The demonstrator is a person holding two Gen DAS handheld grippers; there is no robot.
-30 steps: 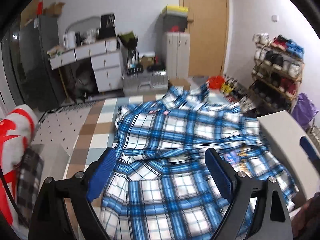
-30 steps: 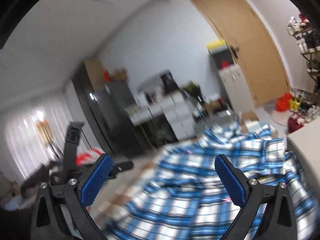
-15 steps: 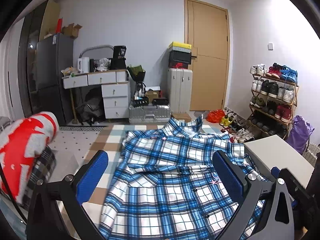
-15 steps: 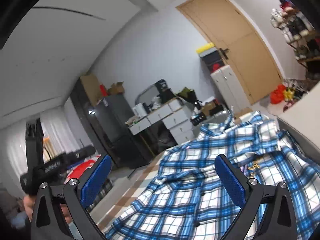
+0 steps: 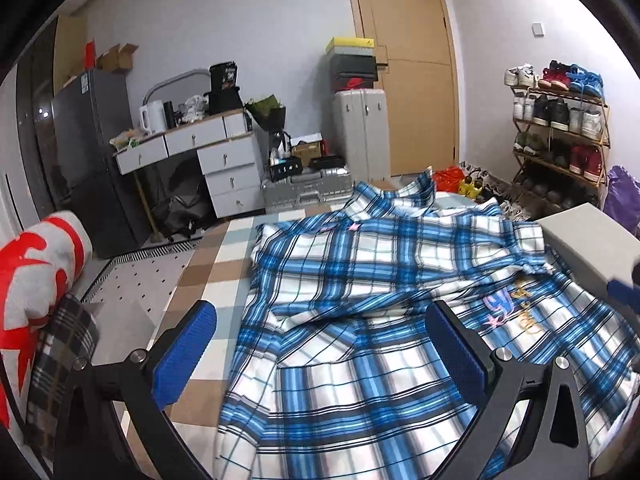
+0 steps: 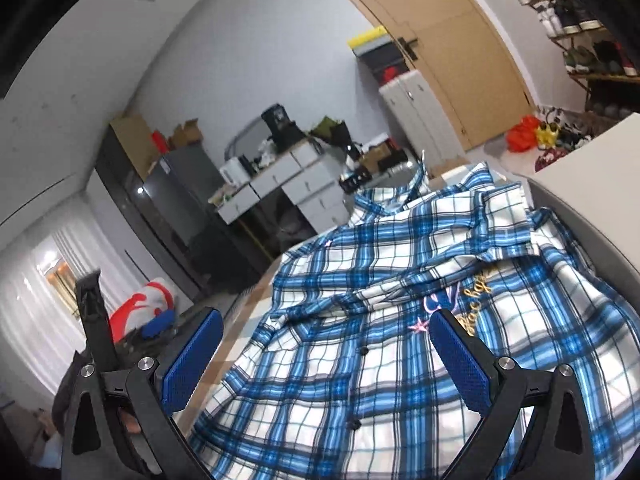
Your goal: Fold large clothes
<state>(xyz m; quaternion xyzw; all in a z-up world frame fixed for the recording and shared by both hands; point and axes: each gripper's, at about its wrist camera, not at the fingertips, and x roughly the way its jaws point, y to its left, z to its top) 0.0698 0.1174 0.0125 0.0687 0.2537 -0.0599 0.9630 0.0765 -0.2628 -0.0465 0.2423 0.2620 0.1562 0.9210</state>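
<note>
A large blue-and-white plaid shirt (image 5: 360, 272) lies crumpled and partly spread on the checked table cover, collar at the far end and buttoned front facing up (image 6: 384, 320). My left gripper (image 5: 320, 354) hovers over the shirt's near left part. It is open wide with nothing between its blue pads (image 5: 184, 356). My right gripper (image 6: 326, 360) is also open wide above the shirt's front near the embroidered chest. Its pads (image 6: 460, 360) touch no cloth. A blue fingertip of the right gripper (image 5: 622, 294) shows at the right edge of the left wrist view.
The table's brown, white and pale-blue checked cover (image 5: 212, 276) shows left of the shirt. A pale box (image 5: 592, 244) stands against the shirt's right side. A red-and-white roll (image 5: 36, 264) over dark plaid cloth lies at the left. Drawers, fridge, door and shoe rack stand behind.
The left jaws have widened since a second ago. Both grippers have dropped and tipped down towards the shirt, so it fills more of each view. The shirt itself has not moved.
</note>
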